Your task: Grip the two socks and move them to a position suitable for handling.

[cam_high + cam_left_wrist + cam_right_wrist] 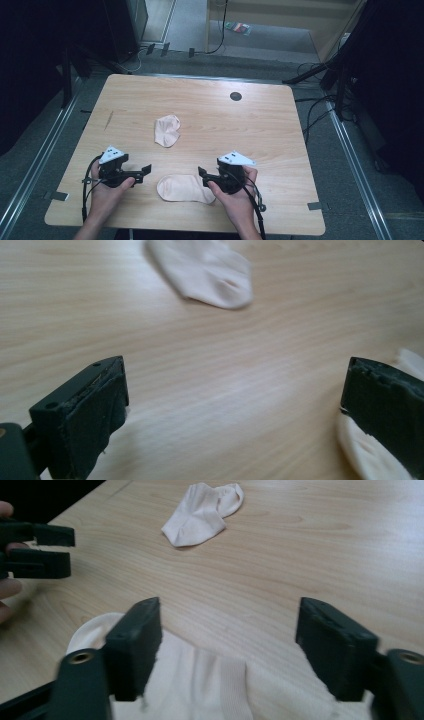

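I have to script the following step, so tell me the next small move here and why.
Probably bring the right tongs down onto the near sock and close on its edge. Both tongs stand open with nothing between them, the left tongs to the sock's left. The near sock lies flat; the far sock, lying folded, sits apart up the table.

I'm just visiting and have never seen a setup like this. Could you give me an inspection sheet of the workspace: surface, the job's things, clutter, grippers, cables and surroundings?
Surface: light wooden table, with a round dark grommet near the far edge.
Job's things: near sock lying flat by the front edge; far sock folded at mid-table.
Clutter: nothing seen.
Grippers: left hand-held gripper open, beside the near sock; right hand-held gripper open over the near sock's end, holding nothing.
Cables: black cable trailing from the right gripper; more cables on the floor.
Surroundings: grey floor, metal floor rails, dark stands.
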`<move>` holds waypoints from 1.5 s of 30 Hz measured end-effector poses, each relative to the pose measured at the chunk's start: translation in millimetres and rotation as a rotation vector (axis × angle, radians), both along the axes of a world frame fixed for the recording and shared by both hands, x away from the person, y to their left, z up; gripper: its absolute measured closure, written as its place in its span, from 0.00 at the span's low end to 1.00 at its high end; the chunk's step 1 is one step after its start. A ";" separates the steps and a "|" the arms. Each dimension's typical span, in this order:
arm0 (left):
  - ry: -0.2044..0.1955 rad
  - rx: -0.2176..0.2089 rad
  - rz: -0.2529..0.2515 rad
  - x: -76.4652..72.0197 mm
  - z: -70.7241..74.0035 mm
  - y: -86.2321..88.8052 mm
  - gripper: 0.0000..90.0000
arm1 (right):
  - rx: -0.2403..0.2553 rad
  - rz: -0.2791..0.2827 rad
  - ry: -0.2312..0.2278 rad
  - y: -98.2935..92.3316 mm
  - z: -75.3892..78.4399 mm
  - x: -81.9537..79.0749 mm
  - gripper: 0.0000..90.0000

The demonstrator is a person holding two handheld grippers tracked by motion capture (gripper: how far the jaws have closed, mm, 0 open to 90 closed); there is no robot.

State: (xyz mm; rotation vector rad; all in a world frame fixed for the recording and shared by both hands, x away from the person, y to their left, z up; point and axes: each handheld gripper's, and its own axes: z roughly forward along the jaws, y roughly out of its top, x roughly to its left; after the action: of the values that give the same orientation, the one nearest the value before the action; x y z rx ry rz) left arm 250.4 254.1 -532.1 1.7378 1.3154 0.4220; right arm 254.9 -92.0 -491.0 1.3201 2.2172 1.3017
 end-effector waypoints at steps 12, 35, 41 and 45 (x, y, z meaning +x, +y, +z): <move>-0.087 -0.021 0.077 3.6 -11.7 26.0 0.00 | -0.052 0.042 -0.122 64.2 22.1 49.0 0.23; -0.078 -0.035 0.080 6.1 -15.7 24.9 0.00 | -0.179 0.051 -0.041 148.3 -29.3 130.2 0.40; -0.076 -0.038 0.078 6.2 -15.8 25.3 0.00 | -0.225 0.053 -0.022 161.4 -42.0 141.2 0.43; -0.075 -0.039 0.077 6.1 -15.9 25.1 0.00 | -0.256 0.035 0.017 161.9 -51.2 145.5 0.58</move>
State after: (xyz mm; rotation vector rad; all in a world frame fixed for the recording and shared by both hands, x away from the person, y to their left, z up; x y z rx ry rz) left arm 256.5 279.2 -548.0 1.6280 1.3314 0.4969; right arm 400.4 70.0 -542.2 1.2058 2.3350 0.9798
